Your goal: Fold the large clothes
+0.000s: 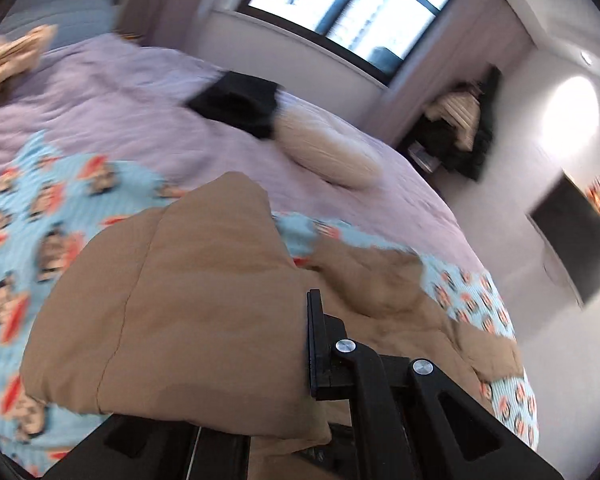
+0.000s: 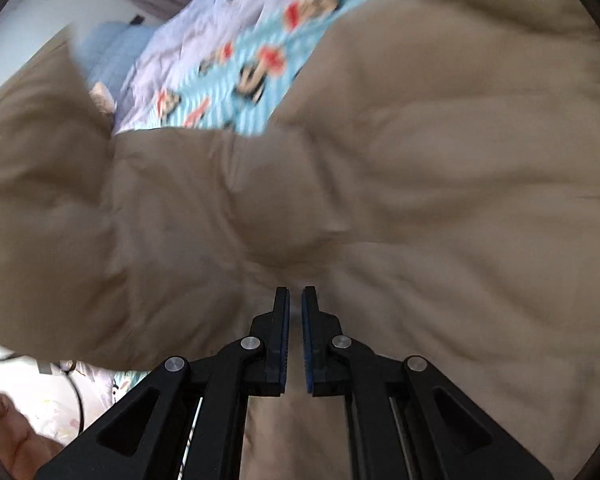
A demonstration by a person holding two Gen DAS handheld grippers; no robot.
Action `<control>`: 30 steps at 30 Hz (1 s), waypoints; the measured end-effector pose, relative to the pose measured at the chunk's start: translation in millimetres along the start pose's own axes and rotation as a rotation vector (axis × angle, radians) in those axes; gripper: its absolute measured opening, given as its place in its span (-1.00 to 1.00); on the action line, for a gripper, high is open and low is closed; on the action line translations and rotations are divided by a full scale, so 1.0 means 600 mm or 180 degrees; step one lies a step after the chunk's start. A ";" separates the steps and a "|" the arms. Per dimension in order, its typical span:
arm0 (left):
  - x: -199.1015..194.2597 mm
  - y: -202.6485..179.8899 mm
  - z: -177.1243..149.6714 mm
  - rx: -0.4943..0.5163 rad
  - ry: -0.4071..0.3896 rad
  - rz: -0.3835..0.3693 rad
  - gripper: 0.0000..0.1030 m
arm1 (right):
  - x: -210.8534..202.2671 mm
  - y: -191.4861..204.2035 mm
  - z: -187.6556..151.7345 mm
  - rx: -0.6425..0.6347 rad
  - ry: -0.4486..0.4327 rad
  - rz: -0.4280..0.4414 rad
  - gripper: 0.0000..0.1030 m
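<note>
- Left wrist cam: rides the left gripper (image 1: 300, 360), tilted and rolled, looks obliquely down across the bed (image 1: 140, 92) twd the window (image 1: 340, 4), upper centre of frame. Tan garment (image 1: 172, 288) v. close, fills lower centre.
- Right wrist cam: on the right gripper (image 2: 295, 300), aims steeply down, almost against the tan garment (image 2: 420, 160), which fills most of frame.
- Shared: tan garment plus the blue printed sheet (image 1: 28, 208) (image 2: 260, 60), left in left view, upper centre in right view.

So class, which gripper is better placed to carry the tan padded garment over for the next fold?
Probably the left gripper: tan padded garment drapes from its shut jaws, raised off the bed. The right gripper pins cloth low.
</note>
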State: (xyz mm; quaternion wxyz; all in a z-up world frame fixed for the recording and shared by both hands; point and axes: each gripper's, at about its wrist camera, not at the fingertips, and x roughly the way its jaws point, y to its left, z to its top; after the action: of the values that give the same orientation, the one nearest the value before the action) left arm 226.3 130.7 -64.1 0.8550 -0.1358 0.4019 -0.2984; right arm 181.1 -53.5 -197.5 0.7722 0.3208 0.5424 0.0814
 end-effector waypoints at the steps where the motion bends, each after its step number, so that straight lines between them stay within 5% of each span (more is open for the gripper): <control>1: 0.022 -0.033 -0.003 0.0114 0.0080 -0.0042 -0.88 | -0.039 -0.025 -0.008 0.0057 -0.0086 -0.0025 -0.88; 5: 0.116 -0.144 -0.041 0.0500 0.0362 -0.0073 -0.88 | -0.154 -0.127 -0.042 0.0374 -0.0296 -0.0156 -0.88; 8: 0.202 -0.211 -0.098 0.0871 0.0560 0.0145 -0.87 | -0.224 -0.197 -0.068 0.0507 -0.0417 -0.0387 -0.87; 14: 0.308 -0.246 -0.216 0.1231 0.1033 0.0577 -0.81 | -0.288 -0.284 -0.111 0.0696 -0.0493 -0.0625 -0.86; 15: 0.308 -0.247 -0.225 0.1221 0.1087 0.0580 -0.65 | -0.293 -0.290 -0.115 0.0712 -0.0496 -0.0635 -0.86; 17: 0.296 -0.254 -0.230 0.1173 0.1209 0.0363 0.42 | -0.298 -0.296 -0.117 0.0719 -0.0496 -0.0649 -0.86; 21: 0.228 -0.280 -0.225 0.1397 0.0998 0.0201 0.42 | -0.302 -0.286 -0.109 0.0554 -0.0468 -0.0727 -0.85; 24: 0.157 -0.252 -0.203 0.1218 0.0748 0.0241 0.42 | -0.302 -0.251 -0.101 0.0275 -0.0464 -0.0834 -0.79; 26: 0.117 -0.206 -0.181 0.0985 0.0609 0.0436 0.47 | -0.299 -0.209 -0.091 -0.0036 -0.0497 -0.0921 -0.18; 27: 0.105 -0.181 -0.170 0.0867 0.0588 0.0526 0.47 | -0.297 -0.188 -0.087 -0.0199 -0.0536 -0.0958 0.47; 28: 0.091 -0.149 -0.161 0.0696 0.0578 0.0614 0.47 | -0.293 -0.162 -0.083 -0.0388 -0.0596 -0.0961 0.71; 30: 0.080 -0.081 -0.145 0.0346 0.0643 0.0690 0.47 | -0.274 -0.105 -0.074 -0.0841 -0.0650 -0.0971 0.71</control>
State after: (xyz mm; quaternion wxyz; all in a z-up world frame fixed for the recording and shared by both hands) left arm 163.8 63.8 -126.0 0.8435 -0.0145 0.4814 -0.2378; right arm 62.1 -162.5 -114.6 0.8618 0.1378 0.4882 0.0011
